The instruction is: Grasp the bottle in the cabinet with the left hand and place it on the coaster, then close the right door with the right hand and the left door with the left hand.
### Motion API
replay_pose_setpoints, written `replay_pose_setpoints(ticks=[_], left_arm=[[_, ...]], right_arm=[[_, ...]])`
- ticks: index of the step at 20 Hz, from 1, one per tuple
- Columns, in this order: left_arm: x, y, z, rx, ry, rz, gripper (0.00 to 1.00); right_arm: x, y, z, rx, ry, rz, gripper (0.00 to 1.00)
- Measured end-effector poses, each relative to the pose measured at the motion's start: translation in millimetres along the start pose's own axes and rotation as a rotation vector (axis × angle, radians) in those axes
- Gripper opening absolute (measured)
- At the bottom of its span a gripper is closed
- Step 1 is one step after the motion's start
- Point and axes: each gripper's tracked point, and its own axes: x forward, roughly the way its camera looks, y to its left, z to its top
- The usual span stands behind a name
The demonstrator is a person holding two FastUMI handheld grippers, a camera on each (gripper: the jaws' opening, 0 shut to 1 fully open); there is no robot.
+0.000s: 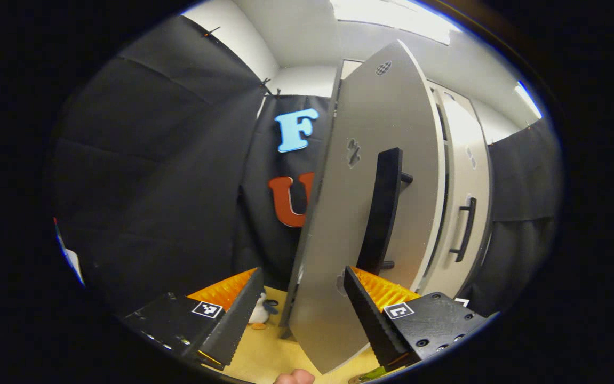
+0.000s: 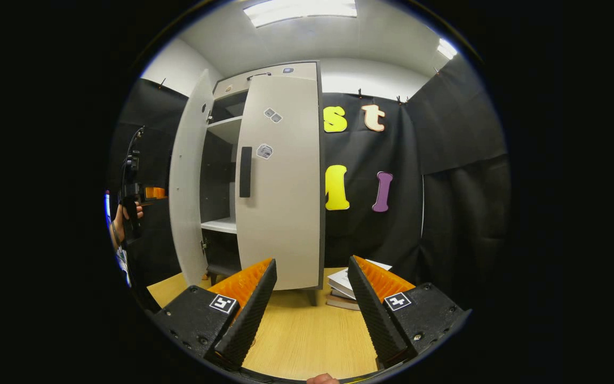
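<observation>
In the left gripper view the cabinet's left door (image 1: 381, 133) stands ajar, close up and almost edge-on, its black handle (image 1: 384, 208) facing me. My left gripper (image 1: 302, 277) is open, with the door's lower part showing between its fingers. The right finger (image 1: 363, 304) overlaps the door's outer face below the handle; I cannot tell if it touches. My right gripper (image 2: 312, 262) is open and holds nothing, back from the cabinet above the table. In the right gripper view the right door (image 2: 280, 202) is flat shut and the left door (image 2: 186, 186) is swung out.
A hand (image 2: 120, 218) holds the left gripper (image 2: 133, 197) beside the open door. Dark shelves (image 2: 221, 160) show in the gap. A stack of books (image 2: 349, 290) lies on the wooden table (image 2: 301, 330), right of the cabinet. A small white toy (image 1: 261, 312) sits near the door's foot.
</observation>
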Motion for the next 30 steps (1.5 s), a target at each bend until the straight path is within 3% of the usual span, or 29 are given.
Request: replay_pose_setpoints(ticks=[3,9,14,15,16,18,20,21,23,24,30], left_arm=[[8,2,-9,-0.031,0.016,0.022,0.94],[-24,-10,3,-0.033,-0.024,0.024,0.95],[-75,-36,6,0.012,-0.076,0.017,0.95],[-82,-42,1,0.028,-0.073,0.018,1.00],[-90,-47,-6,0.042,-0.062,0.023,0.95],[-104,-61,-17,0.084,-0.072,0.019,1.00],[-114,-72,-26,0.118,-0.100,0.017,1.00],[-118,-81,-35,0.123,-0.100,0.011,0.95],[-125,-92,-50,0.121,-0.080,0.007,0.99],[-130,-98,-56,0.114,-0.077,0.002,0.95],[-146,-108,-74,0.174,-0.078,0.002,0.95]], right_arm=[[-7,-10,1,0.008,-0.003,-0.029,0.83],[-10,-19,-3,0.018,0.011,-0.050,0.83],[-2,-10,-14,0.044,0.048,-0.016,0.83],[-1,-8,-13,0.042,0.047,-0.012,0.83],[1,-5,-15,0.038,0.052,-0.005,0.83],[1,4,-15,0.033,0.062,0.025,0.83],[1,10,-14,0.031,0.054,0.040,0.83],[0,13,-14,0.031,0.053,0.044,0.83],[0,23,-20,0.042,0.063,0.060,0.83],[-1,28,-22,0.049,0.069,0.070,0.83],[-8,33,-32,0.049,0.107,0.079,0.83]])
